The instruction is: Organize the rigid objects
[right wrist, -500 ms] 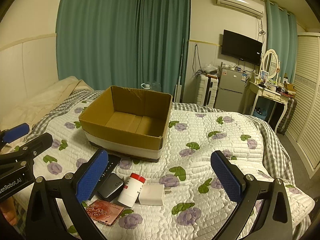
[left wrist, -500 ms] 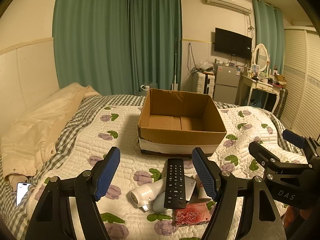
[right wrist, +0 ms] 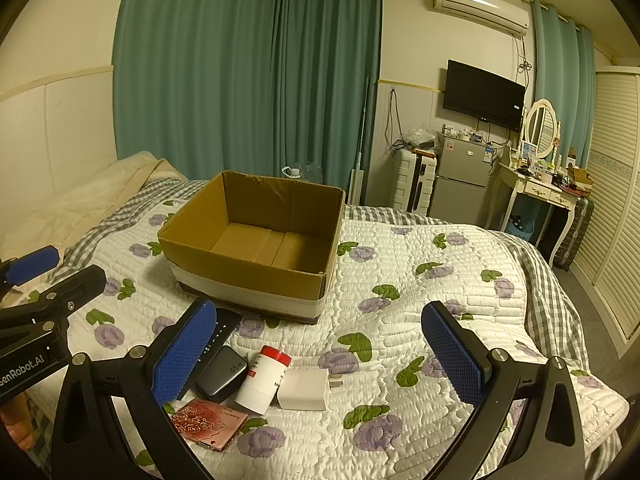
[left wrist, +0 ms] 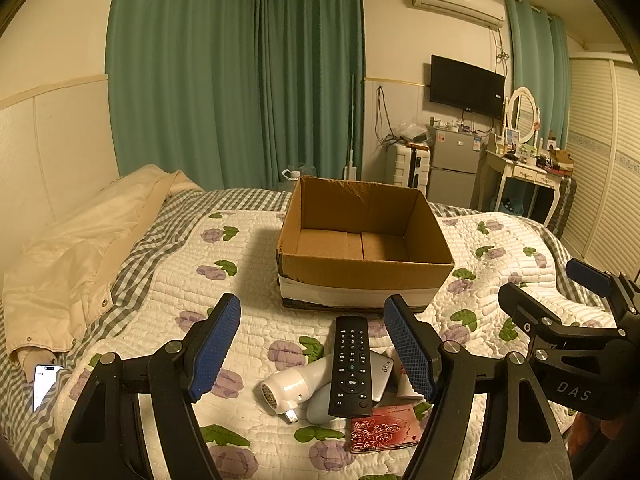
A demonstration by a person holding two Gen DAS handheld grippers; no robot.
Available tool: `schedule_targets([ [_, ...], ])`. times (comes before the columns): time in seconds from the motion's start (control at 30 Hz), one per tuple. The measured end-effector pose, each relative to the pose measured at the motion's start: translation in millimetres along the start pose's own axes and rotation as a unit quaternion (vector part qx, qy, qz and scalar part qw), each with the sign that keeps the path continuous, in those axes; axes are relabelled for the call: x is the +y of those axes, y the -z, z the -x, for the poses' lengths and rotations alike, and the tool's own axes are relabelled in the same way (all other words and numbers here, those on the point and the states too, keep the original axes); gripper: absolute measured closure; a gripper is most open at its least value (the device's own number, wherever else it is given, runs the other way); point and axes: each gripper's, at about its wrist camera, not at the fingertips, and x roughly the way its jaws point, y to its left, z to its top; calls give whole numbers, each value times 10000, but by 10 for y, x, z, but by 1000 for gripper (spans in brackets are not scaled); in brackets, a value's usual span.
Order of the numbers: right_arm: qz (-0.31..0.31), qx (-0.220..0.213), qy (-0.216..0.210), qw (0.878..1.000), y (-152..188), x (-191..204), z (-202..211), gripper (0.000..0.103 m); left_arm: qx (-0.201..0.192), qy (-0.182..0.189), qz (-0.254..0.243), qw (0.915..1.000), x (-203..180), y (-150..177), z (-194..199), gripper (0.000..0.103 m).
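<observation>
An open, empty cardboard box (left wrist: 362, 276) (right wrist: 256, 276) stands on the quilted bed. In front of it lies a pile: a black remote (left wrist: 351, 366), a white hair dryer (left wrist: 294, 384), a grey power bank (right wrist: 222, 374), a white bottle with a red cap (right wrist: 264, 380), a white charger (right wrist: 305, 389) and a red rose-patterned case (left wrist: 384, 432) (right wrist: 210, 422). My left gripper (left wrist: 314, 346) is open and empty above the pile. My right gripper (right wrist: 318, 356) is open and empty, above the bottle and charger.
A cream coat (left wrist: 80, 256) lies on the left of the bed, with a phone (left wrist: 44, 384) beside it. Beyond the bed stand a fridge (right wrist: 460, 178), a suitcase (right wrist: 414, 180) and a dressing table (right wrist: 536, 192). The bed's right edge (right wrist: 560, 300) drops to the floor.
</observation>
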Motion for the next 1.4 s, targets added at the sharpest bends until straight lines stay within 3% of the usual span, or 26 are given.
schedule_targets([
  [1.1,77,50,-30,10000,-30,22,59,0,27,-34,9,10000,22,-20,9,26],
  [1.4,294,747,7,9968,231,89,-371,0,552,-230,-65,9982,76,197,-377,26],
])
